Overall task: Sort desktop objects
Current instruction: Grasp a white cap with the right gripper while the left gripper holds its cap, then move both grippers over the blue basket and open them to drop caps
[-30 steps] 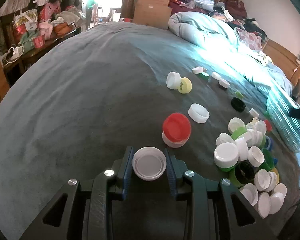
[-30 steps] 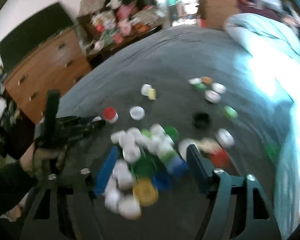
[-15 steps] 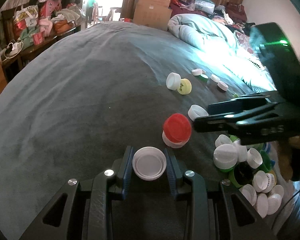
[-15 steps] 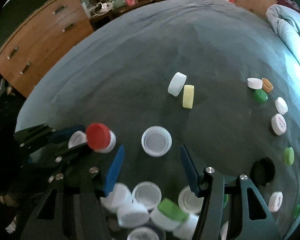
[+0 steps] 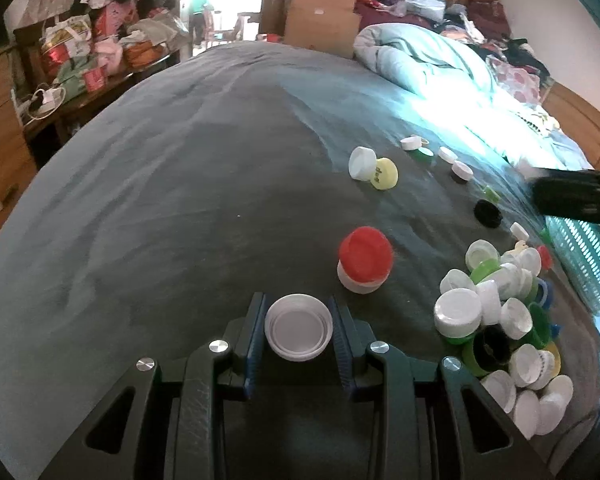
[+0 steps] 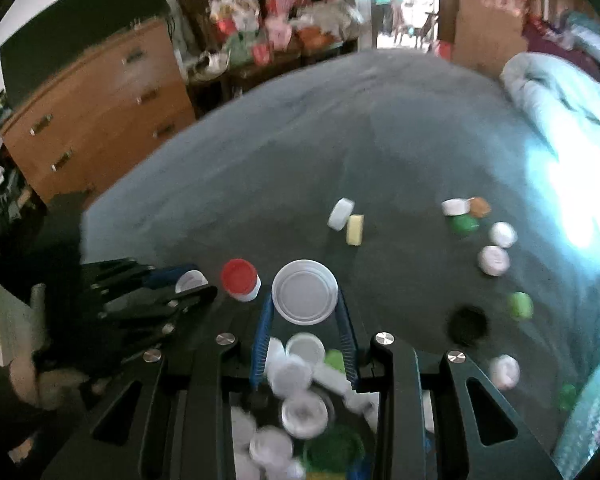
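Bottle caps lie across the grey bed, heaped (image 5: pixel 496 320) at its right edge, while my left claw (image 5: pixel 299 330) grips a white cap (image 5: pixel 299 332), my right claw (image 6: pixel 305 300) grips a wide white lid (image 6: pixel 305 297); both likely need carrying to matching groups.

Wooden dresser (image 6: pixel 100 120), sunlit rumpled duvet (image 5: pixel 432 64)

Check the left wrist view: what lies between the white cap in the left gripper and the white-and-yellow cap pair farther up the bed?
In the left wrist view, a red cap stacked on a white one sits between the held white cap and the white-and-yellow pair; otherwise bare bedspread.
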A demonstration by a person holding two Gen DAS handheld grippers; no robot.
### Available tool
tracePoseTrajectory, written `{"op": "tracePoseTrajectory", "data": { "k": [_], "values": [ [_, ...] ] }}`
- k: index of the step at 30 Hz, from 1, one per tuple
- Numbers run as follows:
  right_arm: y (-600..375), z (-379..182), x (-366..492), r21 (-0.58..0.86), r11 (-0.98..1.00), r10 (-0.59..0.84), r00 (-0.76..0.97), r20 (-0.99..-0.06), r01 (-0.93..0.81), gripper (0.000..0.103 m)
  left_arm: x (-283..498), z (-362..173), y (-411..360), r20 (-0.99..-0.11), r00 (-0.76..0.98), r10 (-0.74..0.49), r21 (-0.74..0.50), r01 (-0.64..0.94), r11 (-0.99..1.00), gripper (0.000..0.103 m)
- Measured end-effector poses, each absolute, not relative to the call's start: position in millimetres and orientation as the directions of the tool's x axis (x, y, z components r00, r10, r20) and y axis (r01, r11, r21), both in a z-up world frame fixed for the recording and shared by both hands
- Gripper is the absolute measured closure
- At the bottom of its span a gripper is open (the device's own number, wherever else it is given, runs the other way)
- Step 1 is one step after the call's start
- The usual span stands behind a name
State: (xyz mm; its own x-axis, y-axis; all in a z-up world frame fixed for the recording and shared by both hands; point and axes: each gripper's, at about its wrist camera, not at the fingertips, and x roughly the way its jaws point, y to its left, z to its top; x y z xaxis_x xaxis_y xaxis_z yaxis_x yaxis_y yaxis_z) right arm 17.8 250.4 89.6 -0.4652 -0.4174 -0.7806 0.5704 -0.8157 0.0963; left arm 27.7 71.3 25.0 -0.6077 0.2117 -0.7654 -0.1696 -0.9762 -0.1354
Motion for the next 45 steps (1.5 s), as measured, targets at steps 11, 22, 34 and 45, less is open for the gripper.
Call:
{"op": "tracePoseTrajectory", "data": {
  "k": [11,22,34,45],
  "values": [
    [347,160,62,0.056,-0.885,-0.372,-0.63,-0.682,0.462,0.076,47,118,143,-0.677,-0.703,0.216,-0.024,-0.273,-0.962,0.07],
    [450,202,97,0.055,-0.951,-0.276,-0.751,-0.6,0.305,0.076,68,190,269,-0.613,-0.731,0.299,0.101,-0.448,-0.888,0.07],
    [535,213,117,0.082,-0.98,-0.195,-0.804,-0.561,0.18,0.076,81,225,380,-0.589,-0.725,0.356,0.209,-0.562,-0.8,0.07],
    [586,207,124,0.116,-0.987,-0.156,-0.813,-0.562,0.109,0.076,82,221,461,-0.618,-0.684,0.388,0.258,-0.643,-0.721,0.07]
  ]
}}
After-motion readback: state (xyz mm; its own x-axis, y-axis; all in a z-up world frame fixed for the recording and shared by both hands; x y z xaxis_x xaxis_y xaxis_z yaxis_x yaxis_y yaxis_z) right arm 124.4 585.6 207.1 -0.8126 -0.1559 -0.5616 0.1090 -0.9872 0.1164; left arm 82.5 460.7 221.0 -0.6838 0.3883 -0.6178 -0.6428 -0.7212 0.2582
